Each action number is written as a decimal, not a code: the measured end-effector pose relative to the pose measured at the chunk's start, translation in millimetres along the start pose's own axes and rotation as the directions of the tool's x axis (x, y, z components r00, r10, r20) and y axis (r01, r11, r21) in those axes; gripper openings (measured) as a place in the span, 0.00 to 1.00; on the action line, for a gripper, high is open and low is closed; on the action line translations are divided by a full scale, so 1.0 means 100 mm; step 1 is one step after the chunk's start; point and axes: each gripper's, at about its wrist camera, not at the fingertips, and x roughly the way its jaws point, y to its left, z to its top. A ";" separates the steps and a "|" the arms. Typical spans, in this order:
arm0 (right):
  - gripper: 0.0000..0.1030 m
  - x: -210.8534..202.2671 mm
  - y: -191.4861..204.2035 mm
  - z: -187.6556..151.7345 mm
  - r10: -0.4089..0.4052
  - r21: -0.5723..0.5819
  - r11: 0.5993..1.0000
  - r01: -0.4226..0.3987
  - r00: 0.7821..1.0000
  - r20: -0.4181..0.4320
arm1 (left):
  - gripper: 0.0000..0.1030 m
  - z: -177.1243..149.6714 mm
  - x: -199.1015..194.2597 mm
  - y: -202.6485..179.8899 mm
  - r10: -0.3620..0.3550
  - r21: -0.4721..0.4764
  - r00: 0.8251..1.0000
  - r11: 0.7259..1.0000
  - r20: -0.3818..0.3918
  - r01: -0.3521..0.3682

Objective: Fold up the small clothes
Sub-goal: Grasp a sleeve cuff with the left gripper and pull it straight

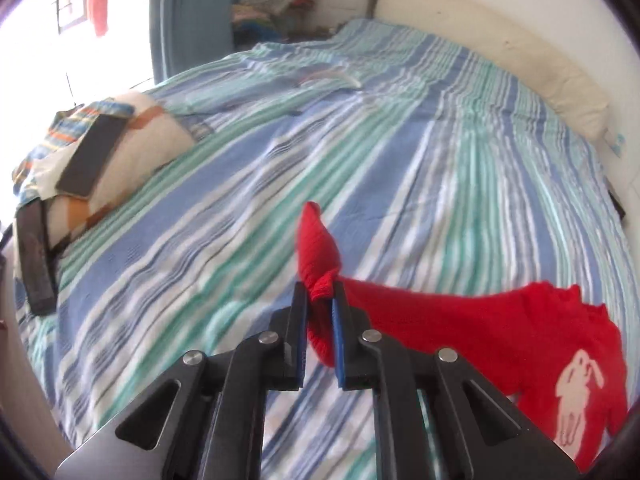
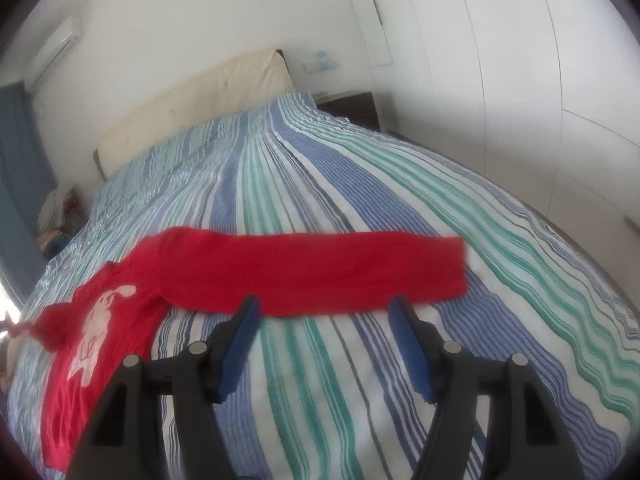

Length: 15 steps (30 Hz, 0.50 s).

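A small red long-sleeved top [image 1: 532, 344] with a white animal print lies on the striped bed. My left gripper [image 1: 320, 300] is shut on the end of one red sleeve [image 1: 318, 248], whose cuff sticks up past the pads. In the right wrist view the same red top [image 2: 116, 312] lies at the left, and its other sleeve [image 2: 320, 270] stretches flat to the right across the sheet. My right gripper [image 2: 322, 308] stands open just in front of that sleeve's near edge, with nothing between its blue pads.
The striped blue, green and white sheet [image 2: 400, 184] covers the whole bed. A pillow [image 1: 120, 148] with a dark phone [image 1: 94, 154] on it lies at the left. A cream headboard [image 2: 192, 104] and white wardrobe doors [image 2: 520, 80] border the bed.
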 end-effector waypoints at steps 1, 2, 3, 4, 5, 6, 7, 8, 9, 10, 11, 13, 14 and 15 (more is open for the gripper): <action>0.64 0.01 0.03 -0.01 -0.001 -0.009 1.000 0.001 1.000 -0.003 | 0.09 -0.07 0.10 0.13 0.017 -0.020 0.999 1.000 -0.030 -0.018; 0.64 0.02 0.05 -0.03 -0.002 -0.019 1.000 0.002 1.000 -0.004 | 0.09 -0.16 0.21 0.22 0.021 -0.044 0.998 0.999 -0.063 -0.024; 0.64 0.02 0.08 -0.03 -0.003 -0.030 1.000 0.003 1.000 -0.005 | 0.08 -0.24 0.29 0.30 0.019 -0.069 0.996 0.997 -0.089 -0.026; 0.64 0.03 0.11 -0.05 -0.007 -0.042 0.999 0.007 1.000 -0.005 | 0.08 -0.35 0.35 0.35 0.020 -0.086 0.994 0.996 -0.110 -0.030; 0.64 0.03 0.14 -0.06 -0.014 -0.056 0.998 0.014 1.000 -0.003 | 0.08 -0.44 0.41 0.40 0.020 -0.096 0.991 0.995 -0.130 -0.032; 0.64 0.04 0.17 -0.07 -0.023 -0.071 0.997 0.022 1.000 -0.002 | 0.08 -0.52 0.47 0.40 0.023 -0.100 0.989 0.994 -0.145 -0.038; 0.64 0.04 0.19 -0.08 -0.030 -0.084 0.996 0.030 1.000 -0.002 | 0.08 -0.61 0.50 0.42 0.027 -0.103 0.988 0.994 -0.155 -0.043; 0.64 0.05 0.21 -0.08 -0.035 -0.093 0.995 0.034 0.999 -0.002 | 0.08 -0.68 0.51 0.43 0.030 -0.104 0.987 0.993 -0.160 -0.047; 0.64 0.06 0.22 -0.09 -0.038 -0.099 0.994 0.038 0.999 -0.004 | 0.07 -0.73 0.54 0.43 0.035 -0.102 0.986 0.993 -0.161 -0.052; 0.64 0.07 0.22 -0.10 -0.043 -0.103 0.994 0.042 0.999 -0.007 | 0.07 -0.76 0.55 0.44 0.040 -0.096 0.987 0.994 -0.158 -0.056; 0.64 0.09 0.23 -0.11 -0.048 -0.106 0.993 0.047 0.999 -0.011 | 0.07 -0.76 0.56 0.43 0.044 -0.090 0.987 0.994 -0.156 -0.058; 0.64 0.11 0.22 -0.12 -0.055 -0.109 0.993 0.052 0.998 -0.018 | 0.07 -0.77 0.58 0.42 0.046 -0.088 0.986 0.994 -0.159 -0.060; 0.64 0.12 0.22 -0.12 -0.058 -0.111 0.992 0.055 0.998 -0.020 | 0.07 -0.76 0.59 0.42 0.049 -0.087 0.986 0.994 -0.160 -0.063; 0.64 0.13 0.22 -0.12 -0.061 -0.112 0.992 0.058 0.998 -0.021 | 0.07 -0.76 0.60 0.41 0.054 -0.079 0.985 0.995 -0.162 -0.067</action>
